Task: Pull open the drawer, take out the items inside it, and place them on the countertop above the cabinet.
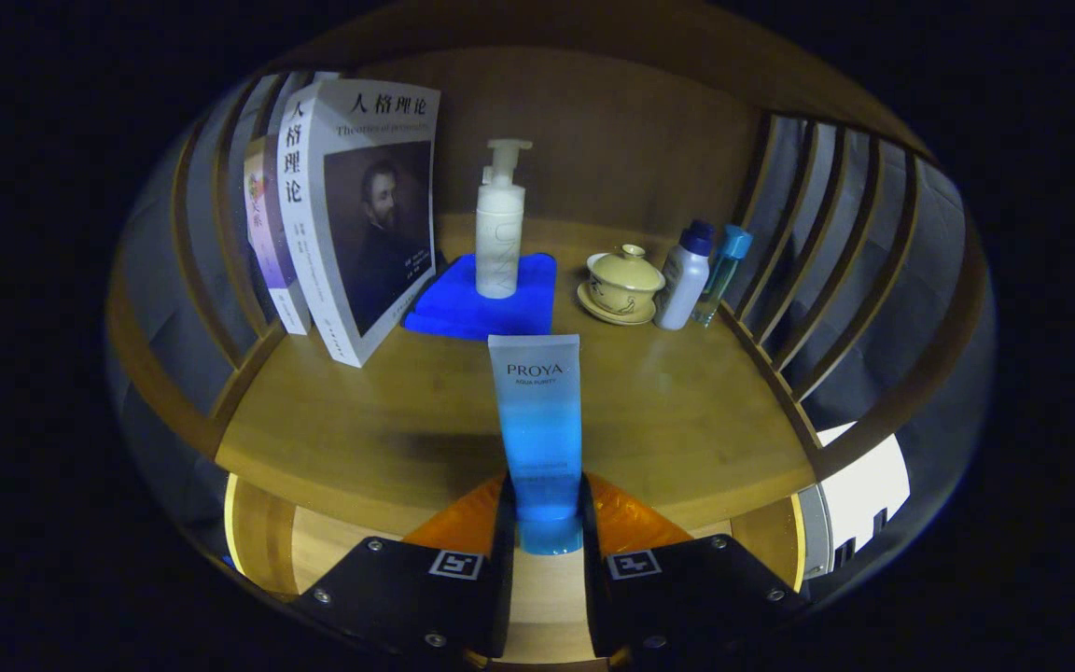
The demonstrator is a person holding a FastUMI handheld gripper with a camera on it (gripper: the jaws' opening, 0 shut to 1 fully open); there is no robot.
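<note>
A blue cosmetic tube (537, 439) is pinched near its cap end between the fingers of the tool (545, 523) and held above the front edge of the desk (687, 420). The tube is judged light, soft-walled and slippery; a grip on the stiffer cap end is advised.

A blue plastic squeeze tube (539, 429), pale at its flat crimped end and deeper blue toward the cap, is held upright, cap down, pinched on both sides by the claw (545, 532). It is seen above the front edge of the wooden surface (379, 420).
</note>
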